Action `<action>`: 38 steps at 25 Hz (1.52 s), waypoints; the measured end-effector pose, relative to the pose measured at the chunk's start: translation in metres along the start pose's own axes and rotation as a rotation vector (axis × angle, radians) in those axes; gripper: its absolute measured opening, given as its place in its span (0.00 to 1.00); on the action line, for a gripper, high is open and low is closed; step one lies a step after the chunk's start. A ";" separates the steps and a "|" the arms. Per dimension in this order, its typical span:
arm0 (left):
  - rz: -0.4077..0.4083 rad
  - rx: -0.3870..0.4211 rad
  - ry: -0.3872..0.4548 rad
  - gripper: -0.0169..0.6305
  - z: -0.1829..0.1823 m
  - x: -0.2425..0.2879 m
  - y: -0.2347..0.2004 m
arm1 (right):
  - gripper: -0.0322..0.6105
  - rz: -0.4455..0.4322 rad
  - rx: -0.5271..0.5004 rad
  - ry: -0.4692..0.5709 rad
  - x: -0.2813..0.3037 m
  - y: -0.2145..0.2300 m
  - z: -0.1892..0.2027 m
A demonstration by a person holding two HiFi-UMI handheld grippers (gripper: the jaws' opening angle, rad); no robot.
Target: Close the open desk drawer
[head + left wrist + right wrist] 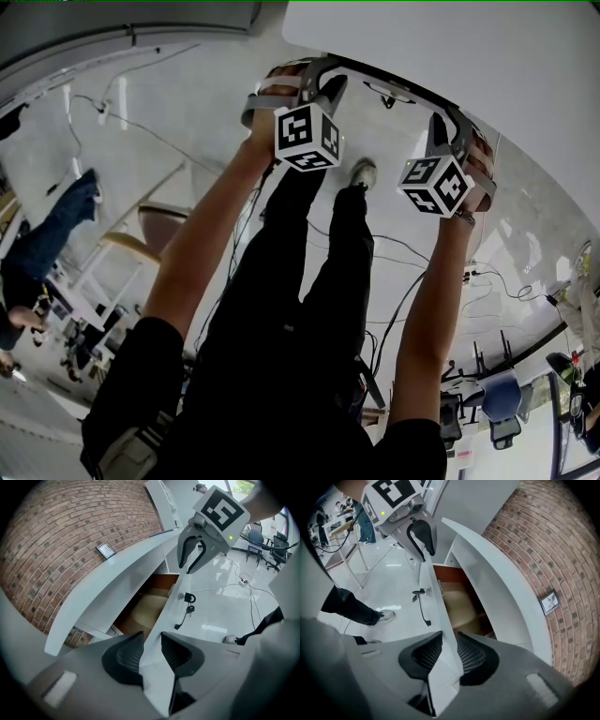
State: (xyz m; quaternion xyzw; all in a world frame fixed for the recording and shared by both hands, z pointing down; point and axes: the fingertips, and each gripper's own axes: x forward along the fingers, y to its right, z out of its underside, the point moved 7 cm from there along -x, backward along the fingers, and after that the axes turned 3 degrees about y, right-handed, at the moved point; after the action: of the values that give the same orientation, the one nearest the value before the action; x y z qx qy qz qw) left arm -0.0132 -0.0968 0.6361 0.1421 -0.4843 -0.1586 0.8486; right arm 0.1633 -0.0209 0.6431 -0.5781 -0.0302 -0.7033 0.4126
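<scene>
The head view only gives us the desk top with our legs below it, nothing of the inside. The gripper views are where the drawer actually shows. It's pulled out from under the desk top, and all we can see in it is a tan bottom and a brown back wall. A key with a black strap hangs on the outer face of the drawer front. The left gripper has its jaws apart, straddling the front's top edge near one end. The right gripper straddles it the same way near the other end, not squeezing.
</scene>
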 end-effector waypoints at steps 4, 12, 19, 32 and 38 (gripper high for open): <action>0.008 -0.039 0.009 0.31 0.000 -0.002 0.003 | 0.22 0.018 0.036 0.017 -0.002 0.000 0.000; -0.072 -0.123 0.063 0.34 0.001 -0.026 -0.002 | 0.23 0.072 0.223 0.132 -0.024 0.004 0.005; -0.197 -0.422 0.224 0.26 -0.006 -0.070 -0.013 | 0.23 0.146 0.604 0.353 -0.048 -0.002 0.015; -0.238 -0.829 0.576 0.06 -0.032 -0.116 -0.025 | 0.23 0.013 1.352 0.570 -0.014 -0.052 0.029; -0.221 -0.821 0.580 0.06 -0.024 -0.111 -0.019 | 0.23 -0.085 1.785 0.600 0.038 -0.072 0.031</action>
State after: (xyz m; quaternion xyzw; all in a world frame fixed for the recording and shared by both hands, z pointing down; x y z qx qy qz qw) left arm -0.0486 -0.0668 0.5307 -0.1141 -0.1092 -0.3786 0.9120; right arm 0.1432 0.0220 0.7163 0.1586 -0.4711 -0.5542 0.6677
